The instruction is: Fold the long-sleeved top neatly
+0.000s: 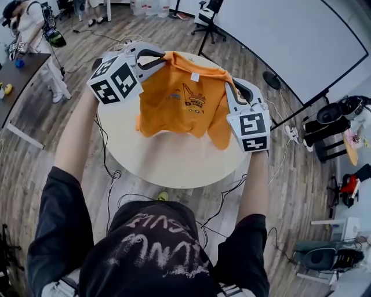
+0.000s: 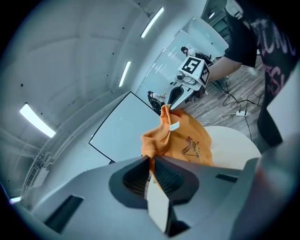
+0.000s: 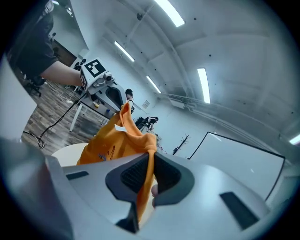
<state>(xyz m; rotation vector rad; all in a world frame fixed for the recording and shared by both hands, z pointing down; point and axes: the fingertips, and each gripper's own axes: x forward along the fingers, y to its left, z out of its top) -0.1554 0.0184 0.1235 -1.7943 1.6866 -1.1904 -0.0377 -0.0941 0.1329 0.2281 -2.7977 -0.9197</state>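
An orange long-sleeved top (image 1: 179,98) with a printed motif hangs in the air above the round white table (image 1: 174,162), stretched between both grippers. My left gripper (image 1: 157,57) is shut on one shoulder of the top (image 2: 180,138), the cloth pinched between its dark pads. My right gripper (image 1: 232,87) is shut on the other shoulder, and the orange top (image 3: 117,136) runs down between its pads. The top's lower hem and a sleeve dangle just over the tabletop. Each gripper view shows the other gripper (image 2: 180,96) (image 3: 110,96) at the far end of the cloth.
The table stands on a wooden floor with cables (image 1: 110,174) trailing around its base. A large white board (image 1: 290,40) leans at the upper right, an office chair (image 1: 208,17) behind the table, a desk (image 1: 23,75) and a person at the upper left.
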